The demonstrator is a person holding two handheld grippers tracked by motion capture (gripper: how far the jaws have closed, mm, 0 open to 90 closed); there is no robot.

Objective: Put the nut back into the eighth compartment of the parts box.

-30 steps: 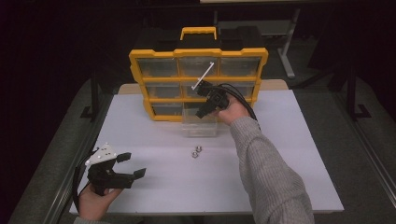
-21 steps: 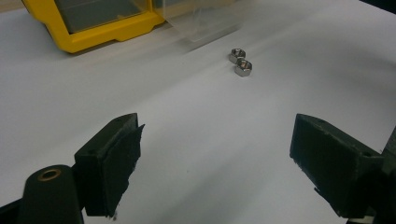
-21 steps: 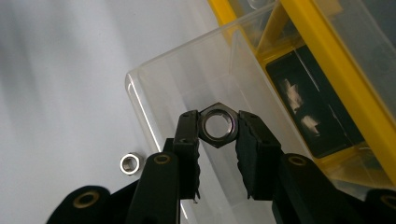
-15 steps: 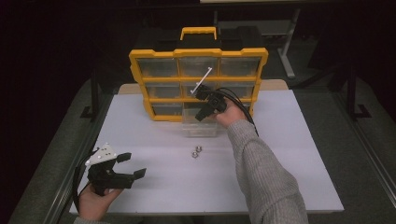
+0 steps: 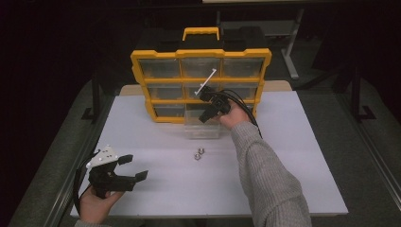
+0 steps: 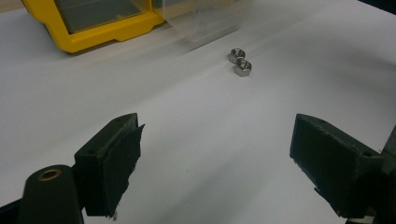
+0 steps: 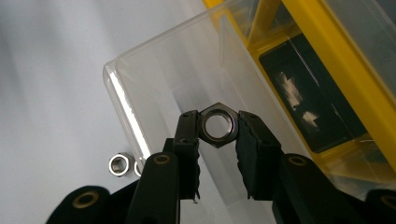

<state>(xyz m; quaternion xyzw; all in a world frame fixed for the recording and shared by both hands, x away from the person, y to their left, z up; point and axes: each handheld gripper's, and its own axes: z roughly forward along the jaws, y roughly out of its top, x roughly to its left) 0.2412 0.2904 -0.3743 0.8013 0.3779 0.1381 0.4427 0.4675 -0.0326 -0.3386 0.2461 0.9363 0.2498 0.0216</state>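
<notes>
Right gripper (image 7: 215,140): jaws clenched on a hex nut (image 7: 216,125), held above the clear drawer (image 7: 140,93).
Clear drawer: pulled out of the yellow organizer (image 5: 201,54), resting on the tabletop (image 5: 293,142) toward its far edge, at the organizer's foot.
Left gripper (image 5: 130,168): jaws released and wide, nothing between them, low over the tabletop's near left corner.
Loose nuts (image 5: 198,154): two, touching each other, on the tabletop just in front of the drawer, well apart from the left gripper.
</notes>
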